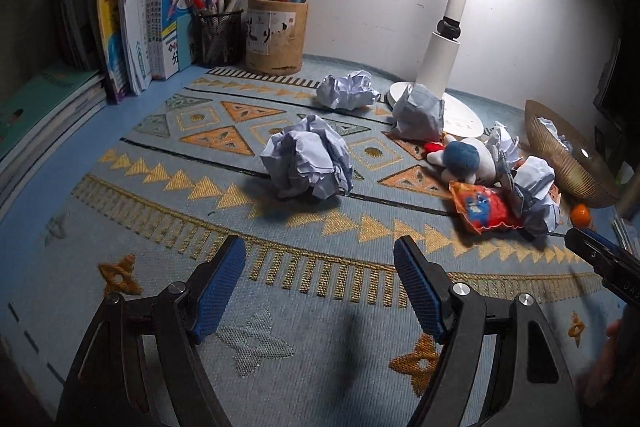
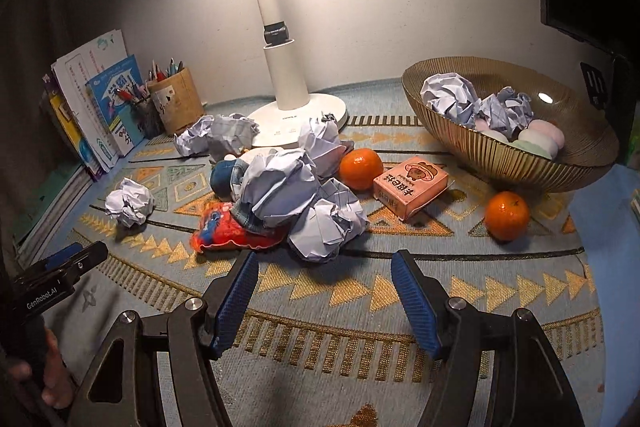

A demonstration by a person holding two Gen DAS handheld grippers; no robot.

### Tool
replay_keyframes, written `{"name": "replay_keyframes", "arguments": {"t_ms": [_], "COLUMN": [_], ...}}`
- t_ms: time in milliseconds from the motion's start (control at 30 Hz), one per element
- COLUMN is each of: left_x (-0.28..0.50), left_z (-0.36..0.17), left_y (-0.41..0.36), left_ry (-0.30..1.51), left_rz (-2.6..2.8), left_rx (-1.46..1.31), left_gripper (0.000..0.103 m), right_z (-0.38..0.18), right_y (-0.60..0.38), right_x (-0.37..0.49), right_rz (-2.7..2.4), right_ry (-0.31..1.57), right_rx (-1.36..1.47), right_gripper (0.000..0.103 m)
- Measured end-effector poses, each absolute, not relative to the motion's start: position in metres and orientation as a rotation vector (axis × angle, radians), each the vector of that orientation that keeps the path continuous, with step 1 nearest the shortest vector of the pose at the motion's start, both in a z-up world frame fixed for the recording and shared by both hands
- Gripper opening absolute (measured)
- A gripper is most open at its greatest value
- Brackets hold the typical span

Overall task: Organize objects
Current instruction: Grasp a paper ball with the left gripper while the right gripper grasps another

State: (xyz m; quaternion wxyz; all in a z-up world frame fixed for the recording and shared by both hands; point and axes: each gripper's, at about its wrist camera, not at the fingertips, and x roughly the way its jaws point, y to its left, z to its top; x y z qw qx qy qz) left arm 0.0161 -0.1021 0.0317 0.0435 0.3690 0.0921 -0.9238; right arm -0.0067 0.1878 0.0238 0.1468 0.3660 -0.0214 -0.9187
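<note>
Both grippers hang above the near edge of the table [image 2: 520,347], which wears a patterned blue-and-gold cloth. Left gripper [image 1: 320,291]: jaws parted wide, nothing between the blue pads. Right gripper [image 2: 324,299]: same, spread and empty. Each is tilted down toward the clutter, which suits an approach rather than a grasp.

The lone crumpled paper ball [image 1: 308,163] sits at 12 o'clock from the left gripper, apart from everything else and easiest to take cleanly. Two more paper balls lie beyond it, one [image 1: 348,91] in open cloth, one [image 1: 418,115] touching the lamp base [image 1: 460,115].

The main pile [image 2: 288,195] sits at 12 o'clock from the right gripper: several paper balls heaped over a red snack packet [image 2: 224,231] and a blue-and-white plush toy [image 2: 224,175], so paper probably has to come off first. A tangerine [image 2: 360,169] touches the pile's 2 o'clock side; a pink carton [image 2: 410,187] lies just beside it. A second tangerine [image 2: 506,215] rests near the foot of the ribbed gold bowl [image 2: 512,155].

The bowl, at 1 o'clock from the right gripper, already holds two paper balls on top of pale rounded items; whether it is the intended bin I cannot tell. Pen holders [image 1: 276,35] and books [image 1: 136,27] stand tidy against the wall at 10 o'clock, likely out of scope.
</note>
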Motion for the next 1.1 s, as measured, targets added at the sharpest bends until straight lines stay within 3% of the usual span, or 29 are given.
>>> {"name": "replay_keyframes", "arguments": {"t_ms": [367,700,1067,1100], "left_x": [0.016,-0.003,-0.062,-0.063], "left_z": [0.029,0.036,0.027,0.027], "left_y": [-0.111,-0.132,-0.134,-0.133], "left_ry": [0.400,0.574,0.464,0.479], "left_rz": [-2.831,-2.827,-2.839,-2.852], "left_rx": [1.144,1.213,1.307,1.299], "left_gripper": [0.075,0.075,0.075,0.074], "right_z": [0.015,0.015,0.003,0.002], "right_y": [0.206,0.195,0.175,0.174], "right_x": [-0.019,-0.037,-0.072,-0.073], "right_rz": [-2.619,-2.579,-2.518,-2.511], "right_ry": [-0.201,-0.149,0.015,0.016], "right_rx": [1.127,1.159,1.228,1.235], "right_gripper": [0.068,0.068,0.068,0.063]}}
